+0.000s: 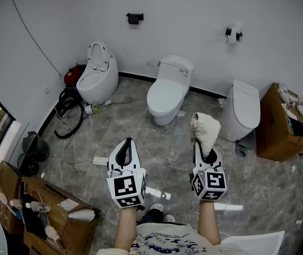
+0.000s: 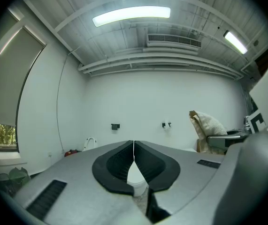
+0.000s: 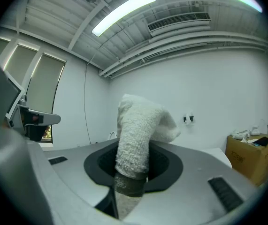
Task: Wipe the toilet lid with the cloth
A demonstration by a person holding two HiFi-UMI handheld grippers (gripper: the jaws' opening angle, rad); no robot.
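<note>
A white toilet with its lid (image 1: 167,89) down stands at the middle of the far wall. It also shows small through the jaw gap as a white toilet (image 2: 136,181) in the left gripper view. My right gripper (image 1: 201,149) is shut on a cream terry cloth (image 1: 205,128), which sticks up and folds over above the jaws. In the right gripper view the cloth (image 3: 136,137) is pinched between the black pads. My left gripper (image 1: 127,145) is shut with nothing in it, its pads meeting at the tips (image 2: 134,146). Both grippers hang over the floor, well short of the toilet.
A second toilet (image 1: 98,73) with its seat raised stands at the left, a third toilet (image 1: 243,109) at the right. Black cables (image 1: 69,116) and a power strip (image 1: 100,160) lie on the marble floor. Cardboard boxes sit at right (image 1: 276,126) and lower left (image 1: 45,211).
</note>
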